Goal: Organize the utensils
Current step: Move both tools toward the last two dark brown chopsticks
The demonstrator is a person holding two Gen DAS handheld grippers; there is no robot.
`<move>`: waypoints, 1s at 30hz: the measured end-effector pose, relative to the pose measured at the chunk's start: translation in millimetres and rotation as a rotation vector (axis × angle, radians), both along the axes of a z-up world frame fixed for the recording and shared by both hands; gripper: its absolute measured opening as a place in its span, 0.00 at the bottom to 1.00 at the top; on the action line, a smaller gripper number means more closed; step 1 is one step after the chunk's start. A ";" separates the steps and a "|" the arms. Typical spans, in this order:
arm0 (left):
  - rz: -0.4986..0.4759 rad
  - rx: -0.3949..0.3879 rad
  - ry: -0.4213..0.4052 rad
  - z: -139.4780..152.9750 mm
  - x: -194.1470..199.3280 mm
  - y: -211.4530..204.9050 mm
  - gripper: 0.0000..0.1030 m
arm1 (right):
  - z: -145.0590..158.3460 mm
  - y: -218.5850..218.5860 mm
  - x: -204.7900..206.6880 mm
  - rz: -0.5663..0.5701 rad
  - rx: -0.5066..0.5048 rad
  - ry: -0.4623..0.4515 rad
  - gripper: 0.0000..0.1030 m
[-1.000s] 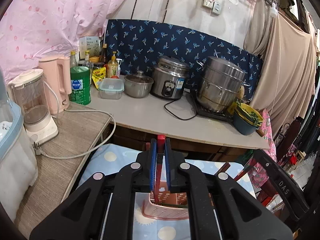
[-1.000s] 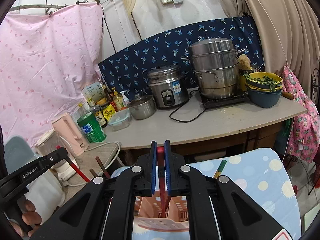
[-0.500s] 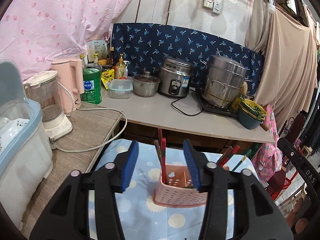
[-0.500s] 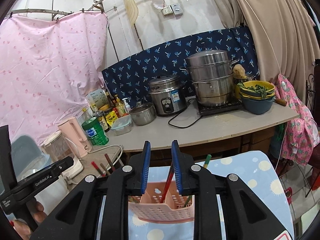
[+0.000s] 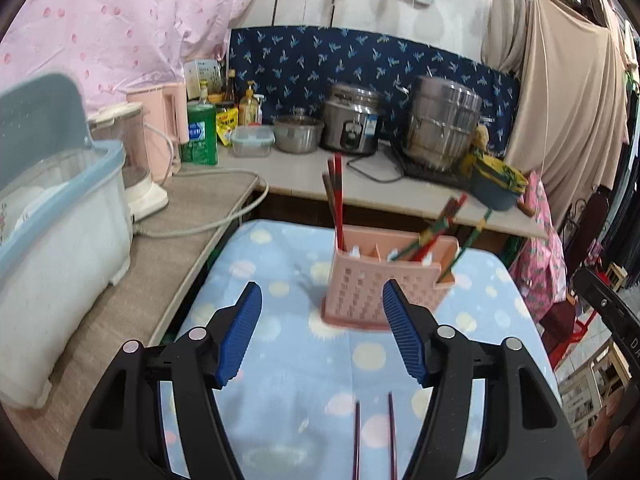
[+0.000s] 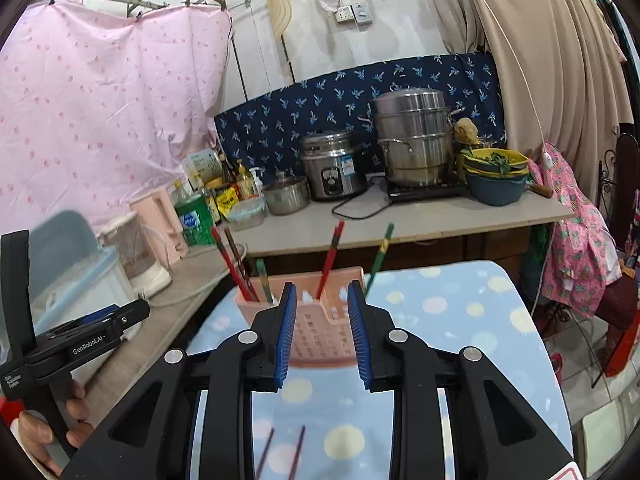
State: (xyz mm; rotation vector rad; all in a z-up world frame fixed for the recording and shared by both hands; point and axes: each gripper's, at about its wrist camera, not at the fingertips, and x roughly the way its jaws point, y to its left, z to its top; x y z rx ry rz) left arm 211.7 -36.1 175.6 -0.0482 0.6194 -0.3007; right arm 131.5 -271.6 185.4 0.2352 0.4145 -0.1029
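We have just let chopsticks into the pink utensil caddy (image 5: 382, 280) at twelve o'clock; next we judge the dark pair of chopsticks (image 5: 372, 436) at six o'clock wants picking up. Left gripper (image 5: 322, 332) has opened wide, right gripper (image 6: 322, 332) narrowly, both empty

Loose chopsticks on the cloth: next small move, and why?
Probably bring the left gripper down over the two dark chopsticks lying near it on the cloth. Both grippers' jaws have just been opening, nothing is between them, and the other chopsticks already stand in the pink holder; this pair looks like the only one left.
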 end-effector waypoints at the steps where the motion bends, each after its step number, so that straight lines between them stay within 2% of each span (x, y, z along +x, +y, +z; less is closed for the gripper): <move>1: -0.003 0.007 0.013 -6.8 -6.2 1.0 0.58 | -5.9 2.0 -7.6 0.005 -0.001 0.011 0.25; 9: -0.050 0.047 0.121 -64.0 -57.8 6.9 0.58 | -54.7 21.0 -55.8 0.030 0.006 0.118 0.25; 15: -0.069 0.090 0.163 -96.7 -91.6 5.9 0.58 | -90.0 37.1 -84.3 0.040 -0.022 0.194 0.25; 22: -0.082 0.127 0.206 -126.2 -123.3 4.5 0.58 | -129.5 53.7 -110.8 0.067 -0.004 0.277 0.25; 30: -0.097 0.165 0.260 -151.5 -145.4 1.1 0.58 | -160.5 76.7 -125.0 0.112 -0.002 0.350 0.25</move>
